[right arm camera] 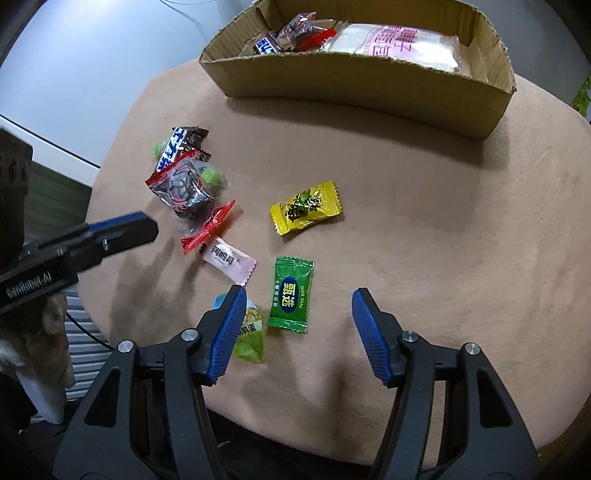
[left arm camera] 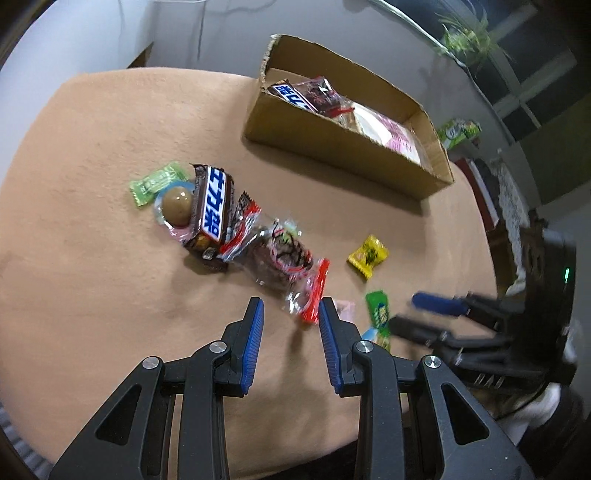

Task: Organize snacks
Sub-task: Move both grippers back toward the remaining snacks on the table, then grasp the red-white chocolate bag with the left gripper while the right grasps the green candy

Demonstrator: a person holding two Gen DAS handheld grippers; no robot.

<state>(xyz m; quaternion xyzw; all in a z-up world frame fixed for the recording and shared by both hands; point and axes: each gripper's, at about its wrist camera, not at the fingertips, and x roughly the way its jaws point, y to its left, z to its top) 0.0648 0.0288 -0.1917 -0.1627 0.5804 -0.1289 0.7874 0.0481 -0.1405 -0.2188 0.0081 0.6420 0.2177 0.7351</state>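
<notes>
1. The open brown cardboard box [right arm camera: 354, 79] before you holds a wide pink-printed packet [right arm camera: 399, 46] and a blue-lettered chocolate bar [right arm camera: 266, 44].
2. The green wrapped candy [right arm camera: 291, 293] lies on the tan table [right arm camera: 424, 240], long axis toward the box.
3. Your right gripper [right arm camera: 297, 328] hangs released, straddling the candy; your left gripper [left arm camera: 291, 334] is narrowly parted, grasping nothing.

Domestic interior, probably a living room or study. Round desk [left arm camera: 110, 129] draped in a tan, felt-like cloth, set close to a plain pale wall [left arm camera: 92, 33]. Torn-edged cardboard box [left arm camera: 332, 147] reused as a container, with wrapped sweets [right arm camera: 304, 212] and a chocolate bar [left arm camera: 212, 206] loose on the cloth. Green potted plant [left arm camera: 465, 35] beside a dark window [left arm camera: 535, 92] at upper right. White lace-edged cloth [left arm camera: 511, 199] over furniture past the desk's rim; details there blurred. Striped fabric [right arm camera: 83, 339] below the desk's edge at left.
</notes>
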